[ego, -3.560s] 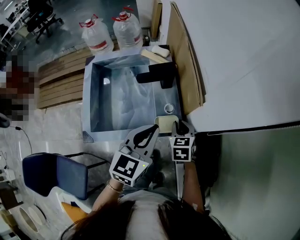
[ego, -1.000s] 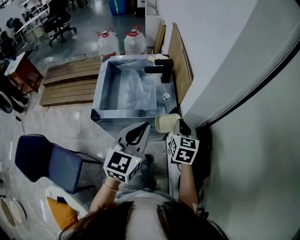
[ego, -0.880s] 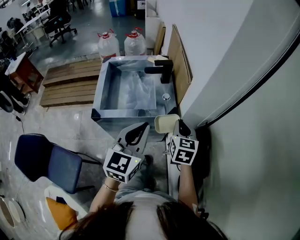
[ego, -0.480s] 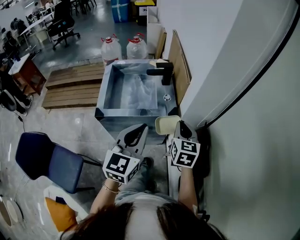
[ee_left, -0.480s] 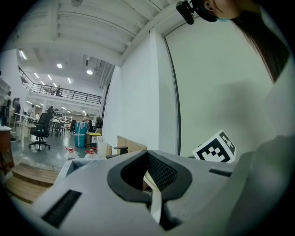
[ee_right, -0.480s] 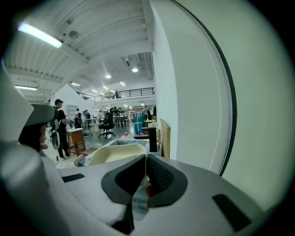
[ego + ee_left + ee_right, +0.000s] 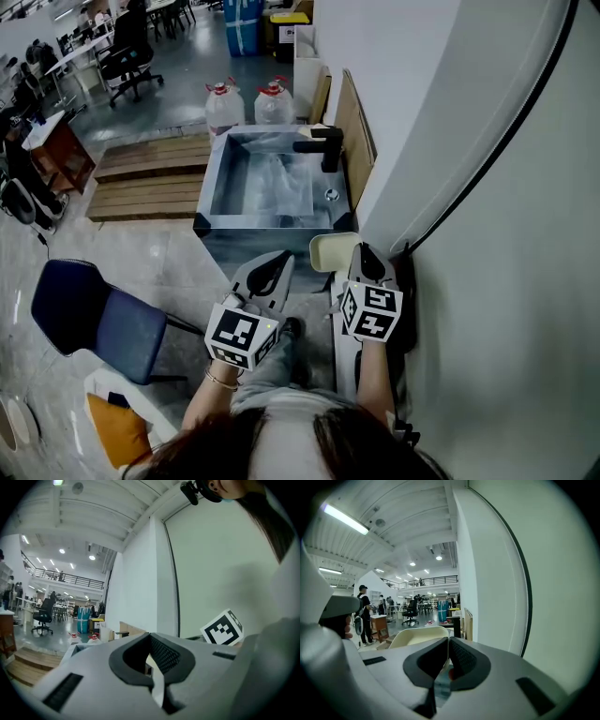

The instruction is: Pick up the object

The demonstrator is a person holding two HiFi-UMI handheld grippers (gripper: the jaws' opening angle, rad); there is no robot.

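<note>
A cream dish (image 7: 332, 250) hangs in the air short of the sink, with my right gripper (image 7: 359, 262) shut on its right edge. In the right gripper view the dish (image 7: 416, 637) shows just left of the closed jaws of the right gripper (image 7: 448, 643). My left gripper (image 7: 277, 266) is level with it on the left, shut with nothing between its fingers. The left gripper view shows the left gripper (image 7: 150, 654) with its jaws closed together, and the right gripper's marker cube (image 7: 223, 628) beyond them.
A steel sink (image 7: 214, 187) with a black tap (image 7: 323, 148) stands ahead against a white wall (image 7: 487, 187). Behind it are two water bottles (image 7: 225, 103) and a leaning wooden board (image 7: 352, 127). A wooden pallet (image 7: 150, 173) and a blue chair (image 7: 84, 319) lie to the left.
The sink has slid further away and upward in the head view. Both grippers keep their places side by side, and the cream dish stays in the right one.
</note>
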